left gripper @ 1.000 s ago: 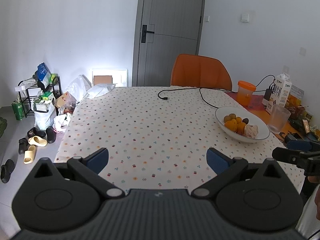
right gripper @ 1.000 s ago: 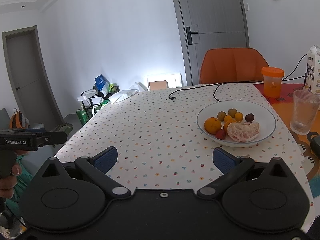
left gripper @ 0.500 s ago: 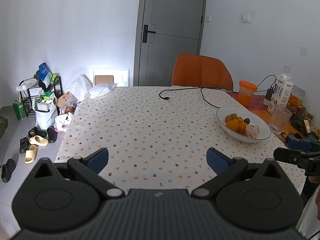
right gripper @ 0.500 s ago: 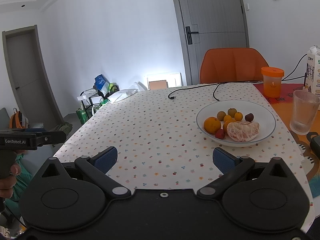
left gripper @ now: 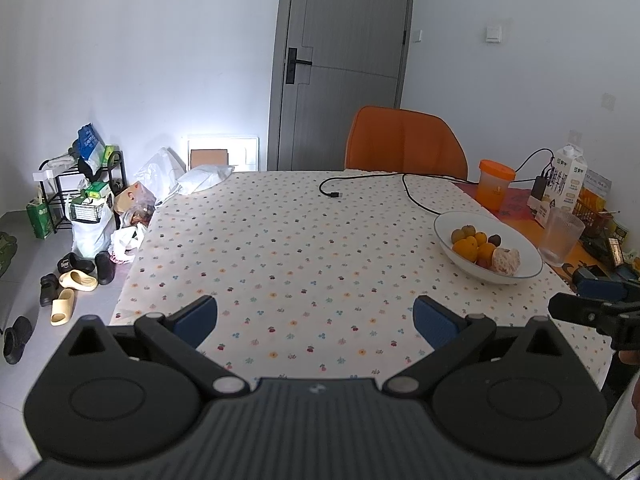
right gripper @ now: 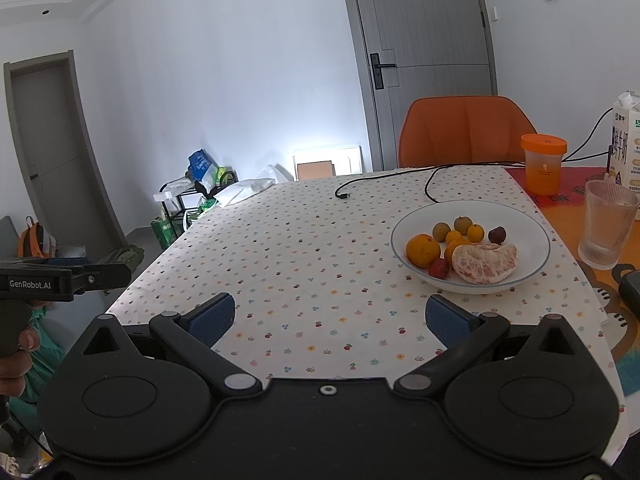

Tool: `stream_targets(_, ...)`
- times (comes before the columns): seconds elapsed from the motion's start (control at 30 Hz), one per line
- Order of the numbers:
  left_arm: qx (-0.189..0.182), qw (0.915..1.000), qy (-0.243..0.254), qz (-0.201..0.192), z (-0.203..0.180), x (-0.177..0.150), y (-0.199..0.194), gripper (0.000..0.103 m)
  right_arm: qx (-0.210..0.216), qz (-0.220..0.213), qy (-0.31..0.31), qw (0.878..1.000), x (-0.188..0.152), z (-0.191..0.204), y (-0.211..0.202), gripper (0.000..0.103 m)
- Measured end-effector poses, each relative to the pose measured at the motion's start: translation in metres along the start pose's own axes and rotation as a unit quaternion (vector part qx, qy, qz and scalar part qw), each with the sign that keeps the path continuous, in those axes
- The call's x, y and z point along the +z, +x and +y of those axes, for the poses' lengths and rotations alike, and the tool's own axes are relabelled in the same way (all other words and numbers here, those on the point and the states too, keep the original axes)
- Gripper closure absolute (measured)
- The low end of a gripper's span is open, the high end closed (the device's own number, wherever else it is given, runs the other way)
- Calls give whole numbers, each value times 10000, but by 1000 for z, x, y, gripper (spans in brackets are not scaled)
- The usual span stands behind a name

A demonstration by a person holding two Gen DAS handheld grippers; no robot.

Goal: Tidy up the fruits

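Observation:
A white bowl stands at the right of the dotted tablecloth. It holds an orange, small yellow-green fruits, a dark red fruit, a red fruit and a peeled citrus. The bowl also shows in the left wrist view. My right gripper is open and empty, over the table's near edge, left of the bowl. My left gripper is open and empty, over the near edge, far left of the bowl.
A ribbed glass, an orange-lidded cup and a milk carton stand right of the bowl. A black cable lies across the far table. An orange chair is behind it. Shoes and bags lie on the floor left.
The left wrist view has shifted slightly, so the bowl and door sit a little further right. The right gripper has hardly moved. Both grippers stay open.

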State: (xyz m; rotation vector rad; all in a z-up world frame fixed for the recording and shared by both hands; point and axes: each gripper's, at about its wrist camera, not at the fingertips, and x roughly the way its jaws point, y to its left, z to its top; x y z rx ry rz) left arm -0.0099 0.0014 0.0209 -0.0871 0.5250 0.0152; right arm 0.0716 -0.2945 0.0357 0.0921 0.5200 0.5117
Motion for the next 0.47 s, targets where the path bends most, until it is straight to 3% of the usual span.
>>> stream_targets(0.47, -71, 9999, 96, -48, -6, -1, -2, 0, -7, 19, 7, 10000, -1, -2, 2, 0)
